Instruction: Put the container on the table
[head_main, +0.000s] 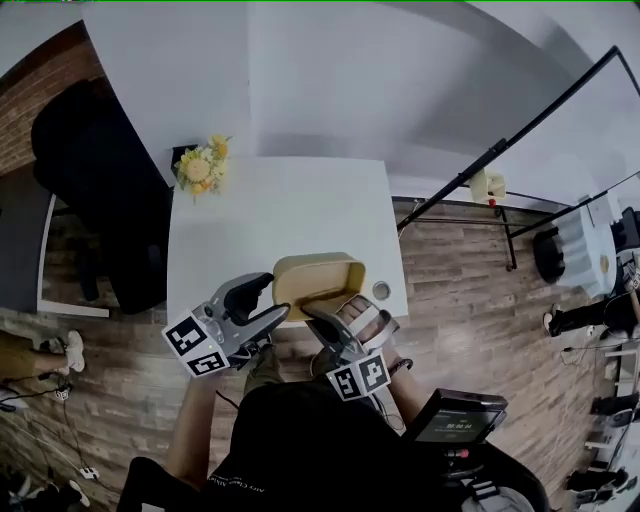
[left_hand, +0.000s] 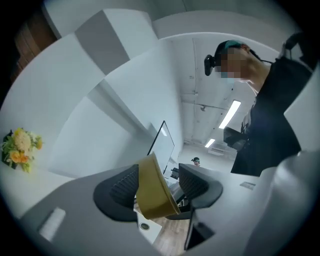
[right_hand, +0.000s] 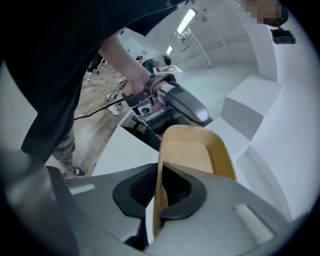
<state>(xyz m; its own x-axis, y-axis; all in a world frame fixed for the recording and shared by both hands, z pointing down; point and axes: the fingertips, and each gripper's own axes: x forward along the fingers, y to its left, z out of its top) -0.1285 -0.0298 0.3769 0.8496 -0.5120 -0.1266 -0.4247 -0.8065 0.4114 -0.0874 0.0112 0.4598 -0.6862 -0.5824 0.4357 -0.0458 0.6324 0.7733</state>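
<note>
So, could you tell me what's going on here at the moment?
A person is handling a tan container with two hand-held tools over the near edge of the white table. The right tool is clamped on its rim. The left tool has another part of the rim between its jaws, but they stand apart. Whether the container rests on the table is unclear.

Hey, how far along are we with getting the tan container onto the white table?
Done: the container is over the near edge of the white table; whether it rests there is unclear. In hand: the right gripper is shut on its wall; the left gripper straddles the rim, jaws not pressing. Left: release the right grip and pull both away.
</note>
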